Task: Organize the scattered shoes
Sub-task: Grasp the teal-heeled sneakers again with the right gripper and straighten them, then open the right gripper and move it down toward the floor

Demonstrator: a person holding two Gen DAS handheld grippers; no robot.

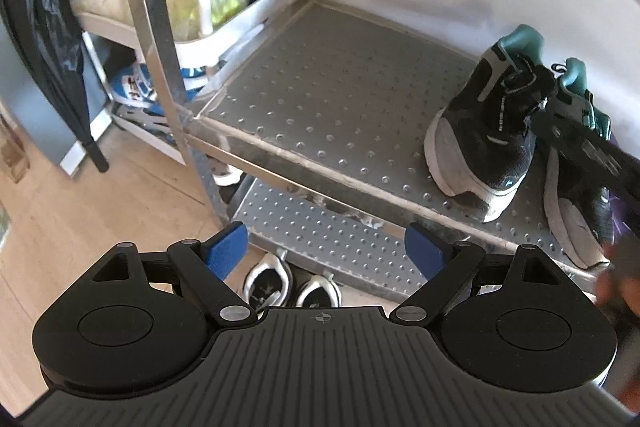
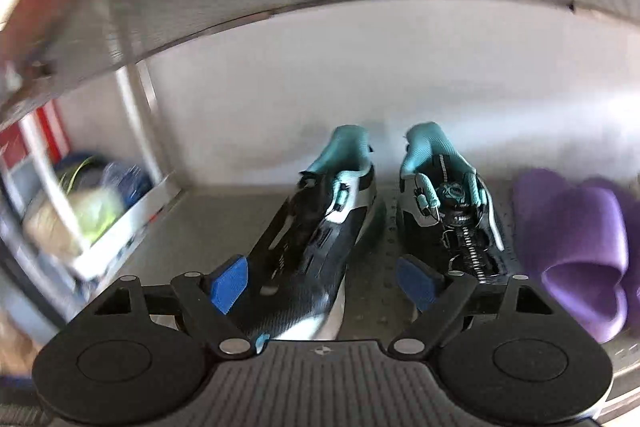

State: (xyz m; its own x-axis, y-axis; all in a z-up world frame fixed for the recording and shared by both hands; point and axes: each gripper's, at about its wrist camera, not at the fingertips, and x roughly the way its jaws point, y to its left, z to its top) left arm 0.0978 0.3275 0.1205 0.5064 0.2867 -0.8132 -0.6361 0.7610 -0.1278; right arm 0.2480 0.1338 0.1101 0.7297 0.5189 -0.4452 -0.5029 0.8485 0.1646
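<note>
right wrist: gripper (image 2: 326,285) wide, empty

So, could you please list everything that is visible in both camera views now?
black and teal sneakers: two, side by side on the metal shelf
purple slippers: a pair, right of the sneakers
black and white shoes: two, on the floor below the rack
blue and white shoes: number unclear, low on the left rack
white tray: one, holds bagged items
left gripper: open, empty
right gripper: open, over the left sneaker
</note>
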